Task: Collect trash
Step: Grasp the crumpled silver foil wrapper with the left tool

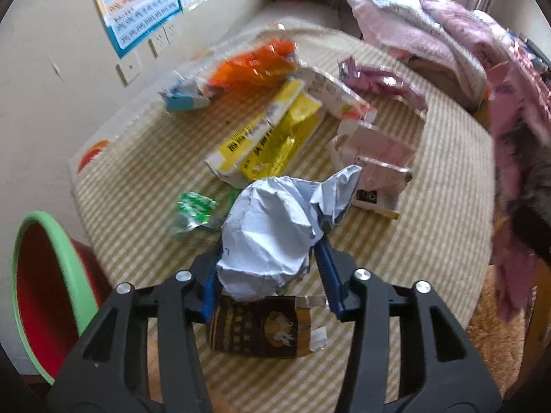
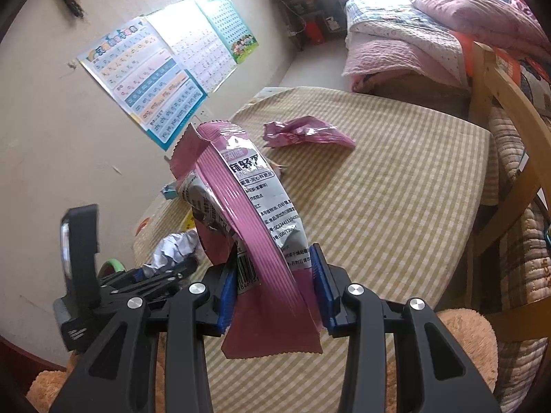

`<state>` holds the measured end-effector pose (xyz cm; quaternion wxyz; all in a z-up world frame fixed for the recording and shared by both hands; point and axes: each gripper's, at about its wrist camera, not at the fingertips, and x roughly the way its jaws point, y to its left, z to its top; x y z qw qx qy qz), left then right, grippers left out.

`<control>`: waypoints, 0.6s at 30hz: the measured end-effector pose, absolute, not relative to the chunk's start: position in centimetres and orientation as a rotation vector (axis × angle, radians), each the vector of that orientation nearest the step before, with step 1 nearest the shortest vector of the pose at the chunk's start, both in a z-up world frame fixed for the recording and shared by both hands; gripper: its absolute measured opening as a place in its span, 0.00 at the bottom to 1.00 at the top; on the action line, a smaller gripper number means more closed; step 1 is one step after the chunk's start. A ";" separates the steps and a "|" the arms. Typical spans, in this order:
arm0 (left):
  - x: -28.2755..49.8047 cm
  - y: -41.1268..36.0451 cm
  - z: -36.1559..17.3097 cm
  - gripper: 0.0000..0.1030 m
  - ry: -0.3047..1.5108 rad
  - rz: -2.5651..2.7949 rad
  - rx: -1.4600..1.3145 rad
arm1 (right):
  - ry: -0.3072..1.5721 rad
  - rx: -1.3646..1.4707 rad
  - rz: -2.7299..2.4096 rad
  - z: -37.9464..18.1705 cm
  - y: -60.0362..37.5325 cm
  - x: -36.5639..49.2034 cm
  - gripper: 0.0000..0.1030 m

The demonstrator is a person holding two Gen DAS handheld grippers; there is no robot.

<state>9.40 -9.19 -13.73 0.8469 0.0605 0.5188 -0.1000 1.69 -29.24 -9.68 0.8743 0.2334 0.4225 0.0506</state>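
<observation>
My left gripper (image 1: 268,258) is shut on a crumpled white paper ball (image 1: 272,230), held just above the striped table (image 1: 430,189). My right gripper (image 2: 275,275) is shut on a pink snack wrapper (image 2: 248,213), held upright above the table (image 2: 396,189). Trash on the table: yellow boxes (image 1: 268,137), an orange wrapper (image 1: 255,65), a blue-white pack (image 1: 182,96), a green wrapper (image 1: 194,211), a pink-white box (image 1: 375,158), a purple wrapper (image 1: 375,81) and a brown carton (image 1: 261,330) under the left gripper. The purple wrapper also shows in the right wrist view (image 2: 303,132), as do the left gripper (image 2: 162,272) and its paper ball (image 2: 175,246).
A red basin with a green rim (image 1: 44,289) stands low at the left of the table. Posters (image 2: 162,69) hang on the wall. Folded pink quilts (image 1: 430,34) lie behind the table. A wooden chair (image 2: 506,144) stands at the right. Orange plush (image 2: 458,337) lies below.
</observation>
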 end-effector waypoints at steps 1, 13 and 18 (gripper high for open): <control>9.3 -9.0 -13.2 0.45 1.085 -0.208 0.117 | 0.881 0.483 0.112 -9.5 -28.9 1.6 0.36; 5.9 -5.3 -7.1 0.45 0.951 -0.144 0.019 | 0.859 0.428 0.158 -7.5 -25.7 1.1 0.36; 4.7 -4.2 -5.2 0.45 0.891 -0.133 0.012 | 0.844 0.407 0.165 -6.5 -24.9 0.7 0.36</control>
